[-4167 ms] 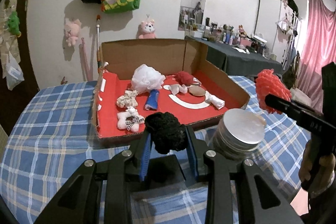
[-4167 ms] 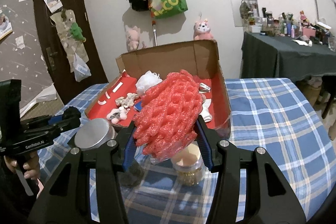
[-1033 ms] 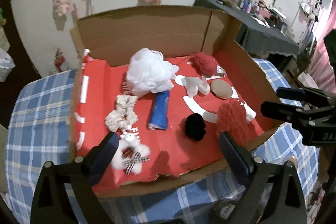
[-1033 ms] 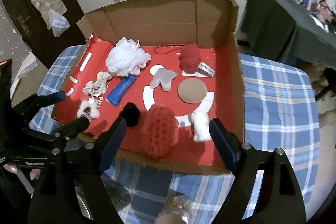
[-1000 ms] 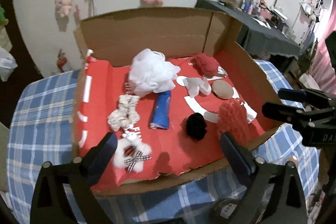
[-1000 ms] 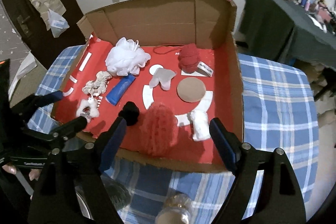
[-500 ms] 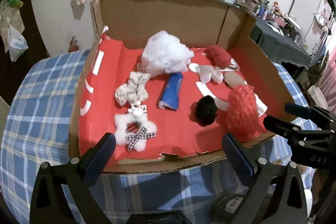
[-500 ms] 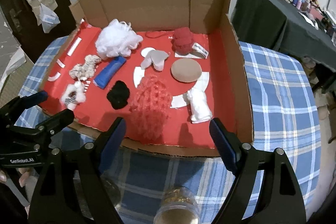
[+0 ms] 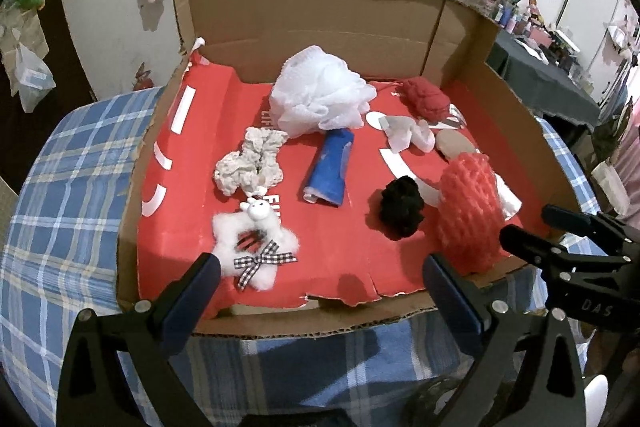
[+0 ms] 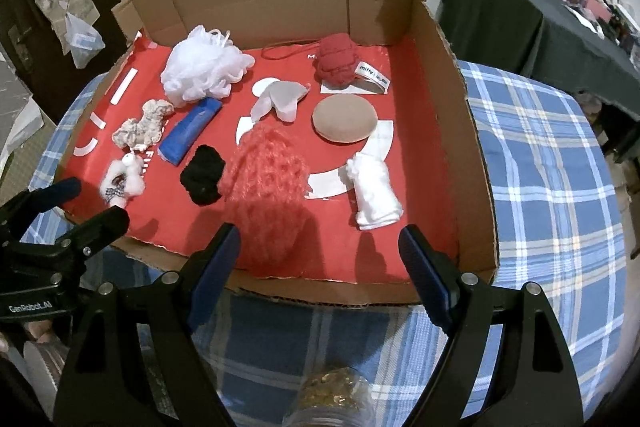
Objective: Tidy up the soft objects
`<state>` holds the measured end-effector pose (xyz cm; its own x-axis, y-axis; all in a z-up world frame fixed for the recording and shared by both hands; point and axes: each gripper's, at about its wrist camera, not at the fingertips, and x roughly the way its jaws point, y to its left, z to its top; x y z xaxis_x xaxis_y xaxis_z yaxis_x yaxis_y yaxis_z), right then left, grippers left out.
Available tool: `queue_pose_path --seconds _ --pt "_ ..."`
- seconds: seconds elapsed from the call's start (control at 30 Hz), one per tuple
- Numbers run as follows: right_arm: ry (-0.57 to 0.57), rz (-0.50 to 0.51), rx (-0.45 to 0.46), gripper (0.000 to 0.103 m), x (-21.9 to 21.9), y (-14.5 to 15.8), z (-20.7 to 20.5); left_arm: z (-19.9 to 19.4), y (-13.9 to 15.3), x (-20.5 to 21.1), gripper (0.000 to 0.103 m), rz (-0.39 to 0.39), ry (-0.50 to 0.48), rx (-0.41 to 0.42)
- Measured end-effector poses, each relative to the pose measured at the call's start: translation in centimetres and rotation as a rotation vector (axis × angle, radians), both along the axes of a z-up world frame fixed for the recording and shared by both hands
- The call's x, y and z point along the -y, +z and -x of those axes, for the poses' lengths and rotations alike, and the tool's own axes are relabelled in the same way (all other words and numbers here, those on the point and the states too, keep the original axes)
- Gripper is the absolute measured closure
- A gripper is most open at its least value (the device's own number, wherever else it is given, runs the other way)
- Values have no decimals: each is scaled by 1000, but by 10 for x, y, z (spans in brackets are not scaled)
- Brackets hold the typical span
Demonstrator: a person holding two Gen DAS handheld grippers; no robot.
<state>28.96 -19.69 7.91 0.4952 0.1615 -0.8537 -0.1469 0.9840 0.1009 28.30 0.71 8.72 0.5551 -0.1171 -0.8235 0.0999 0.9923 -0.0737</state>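
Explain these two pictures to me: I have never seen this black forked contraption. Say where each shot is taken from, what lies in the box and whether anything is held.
There is no robot. A person carries one hand-held gripper in each hand, each with a camera looking along its two fingers. One picture comes from the left hand-held gripper, the other from the right hand-held gripper. Both are open and hold nothing.

Ahead, on a blue checked tablecloth, is a cardboard box lined in red. In it lie a white bath pouf, a blue tube, a black scrunchie, a red net sponge, a dark red ball, a tan round pad and several small white fluffy pieces.
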Motion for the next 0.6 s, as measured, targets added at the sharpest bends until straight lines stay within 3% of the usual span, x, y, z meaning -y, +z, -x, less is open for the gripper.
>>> queue_pose_path --seconds 0.6 --pt "-10 29 6 22 0 -2 1 -5 -6 3 0 -30 5 -32"
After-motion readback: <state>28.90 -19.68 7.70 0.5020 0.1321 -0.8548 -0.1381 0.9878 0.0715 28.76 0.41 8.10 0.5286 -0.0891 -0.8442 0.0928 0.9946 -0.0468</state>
